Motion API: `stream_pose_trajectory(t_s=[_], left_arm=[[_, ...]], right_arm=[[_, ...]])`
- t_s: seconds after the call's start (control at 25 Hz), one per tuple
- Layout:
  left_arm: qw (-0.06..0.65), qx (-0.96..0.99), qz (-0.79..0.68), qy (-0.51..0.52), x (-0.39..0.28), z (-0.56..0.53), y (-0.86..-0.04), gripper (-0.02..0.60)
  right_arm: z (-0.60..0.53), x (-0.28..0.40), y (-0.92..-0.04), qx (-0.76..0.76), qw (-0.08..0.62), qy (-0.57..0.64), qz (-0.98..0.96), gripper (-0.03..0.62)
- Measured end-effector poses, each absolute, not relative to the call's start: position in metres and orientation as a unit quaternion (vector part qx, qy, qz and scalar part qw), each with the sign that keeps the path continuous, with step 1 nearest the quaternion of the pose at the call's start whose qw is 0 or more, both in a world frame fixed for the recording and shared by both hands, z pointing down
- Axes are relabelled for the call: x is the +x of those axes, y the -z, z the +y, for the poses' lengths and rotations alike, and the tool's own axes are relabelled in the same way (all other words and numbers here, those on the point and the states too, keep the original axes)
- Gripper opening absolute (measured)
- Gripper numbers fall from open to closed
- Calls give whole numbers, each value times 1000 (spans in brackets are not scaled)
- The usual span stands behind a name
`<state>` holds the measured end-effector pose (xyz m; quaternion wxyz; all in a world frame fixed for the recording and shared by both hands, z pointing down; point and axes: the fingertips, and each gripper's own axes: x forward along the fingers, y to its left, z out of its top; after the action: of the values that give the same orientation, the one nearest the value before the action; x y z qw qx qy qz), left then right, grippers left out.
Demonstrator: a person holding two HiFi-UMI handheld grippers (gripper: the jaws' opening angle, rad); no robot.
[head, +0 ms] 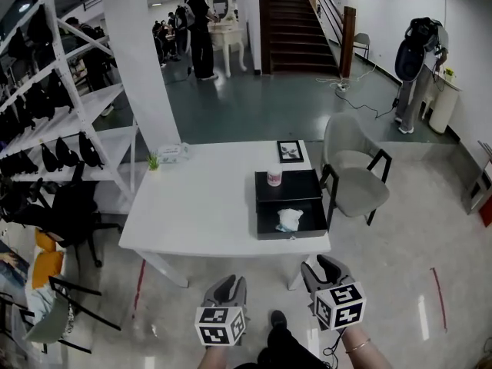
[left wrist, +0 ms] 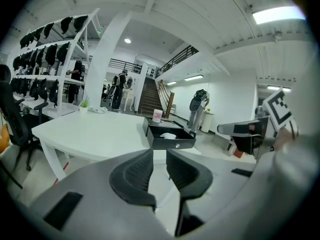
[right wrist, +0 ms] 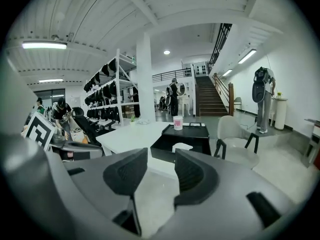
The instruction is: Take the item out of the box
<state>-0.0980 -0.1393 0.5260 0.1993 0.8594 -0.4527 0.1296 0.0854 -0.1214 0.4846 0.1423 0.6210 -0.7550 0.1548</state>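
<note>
Risk, imo: the white item (head: 289, 219) lies low in the open tray of the black box (head: 288, 184) at the near right corner of the table (head: 200, 206). A reach at too steep an angle could clip the tray's front wall & shove the box, or knock over the pink cup (head: 274, 177) standing on the box top just behind. Both grippers hang well short of the table, touching nothing: left gripper (left wrist: 160, 160) jaws a narrow gap apart, right gripper (right wrist: 161, 160) jaws part open, a bit wider, nothing btw either pair.
</note>
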Motion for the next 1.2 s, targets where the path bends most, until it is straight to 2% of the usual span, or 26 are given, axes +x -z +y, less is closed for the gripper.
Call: stream_pose_trajectory(t_s=[0.72,1.2], left_arm=[[214,830,-498,-132,-86,-243,-529,77],[224,815,-517,-133,-88,-275,-534,77]], right_arm=[[-266,102,-518,565,226,-158,-777,169],[-318,102,-560,525,299,-187,-775,225]])
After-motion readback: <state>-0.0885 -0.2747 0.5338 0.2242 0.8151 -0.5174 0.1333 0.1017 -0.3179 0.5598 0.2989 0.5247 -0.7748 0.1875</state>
